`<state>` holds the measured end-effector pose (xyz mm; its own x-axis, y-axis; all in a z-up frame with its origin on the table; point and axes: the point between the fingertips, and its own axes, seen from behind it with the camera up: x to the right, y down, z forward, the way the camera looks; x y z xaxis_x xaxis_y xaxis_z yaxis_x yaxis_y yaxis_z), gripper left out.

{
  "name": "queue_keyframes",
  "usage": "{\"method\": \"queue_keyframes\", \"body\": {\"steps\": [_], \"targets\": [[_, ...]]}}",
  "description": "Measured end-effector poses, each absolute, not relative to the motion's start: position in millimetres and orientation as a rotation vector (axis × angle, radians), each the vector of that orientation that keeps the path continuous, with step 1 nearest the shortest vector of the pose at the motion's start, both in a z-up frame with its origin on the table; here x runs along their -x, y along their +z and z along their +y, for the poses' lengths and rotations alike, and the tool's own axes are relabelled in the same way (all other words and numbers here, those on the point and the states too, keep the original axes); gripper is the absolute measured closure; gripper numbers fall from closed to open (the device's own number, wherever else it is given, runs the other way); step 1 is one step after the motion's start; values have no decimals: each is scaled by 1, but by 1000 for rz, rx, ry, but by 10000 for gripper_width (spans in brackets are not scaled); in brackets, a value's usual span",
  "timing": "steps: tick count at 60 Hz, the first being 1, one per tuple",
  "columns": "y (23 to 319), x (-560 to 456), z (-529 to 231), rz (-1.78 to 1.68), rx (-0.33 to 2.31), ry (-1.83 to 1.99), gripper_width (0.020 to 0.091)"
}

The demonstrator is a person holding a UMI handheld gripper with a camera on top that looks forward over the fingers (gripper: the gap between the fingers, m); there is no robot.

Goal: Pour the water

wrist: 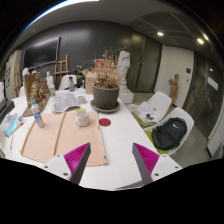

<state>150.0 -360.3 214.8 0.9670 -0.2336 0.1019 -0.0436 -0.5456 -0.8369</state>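
At the bottom centre of the frame, the gripper is being held above the white table with its fingers spread apart and nothing between them, the pink pads facing a bare gap. At the left of the frame, a water bottle is being seen standing beside the tan mat, with a cup near the centre. Since both are lying well beyond the fingers, a rushed reach is being judged likely to tip the bottle or knock the cup, and the potted plant behind could be brushed.

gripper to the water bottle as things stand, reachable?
Probably yes. The gripper is open and holds nothing, and the water bottle stands upright beyond the fingers at the far end of the tan mat. Nothing stands on the mat between them; the cup sits off to one side.
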Motion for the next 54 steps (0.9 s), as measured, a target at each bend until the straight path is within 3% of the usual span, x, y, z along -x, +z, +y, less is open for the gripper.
{"method": "queue_keyframes", "body": {"steps": [7, 32, 43, 54], "targets": [[211, -116, -347, 146, 2150, -184, 248], [161, 173, -254, -73, 2131, 32, 247], [132, 268, -175, -90, 2037, 50, 248], [109, 302, -79, -51, 1962, 55, 248]]}}
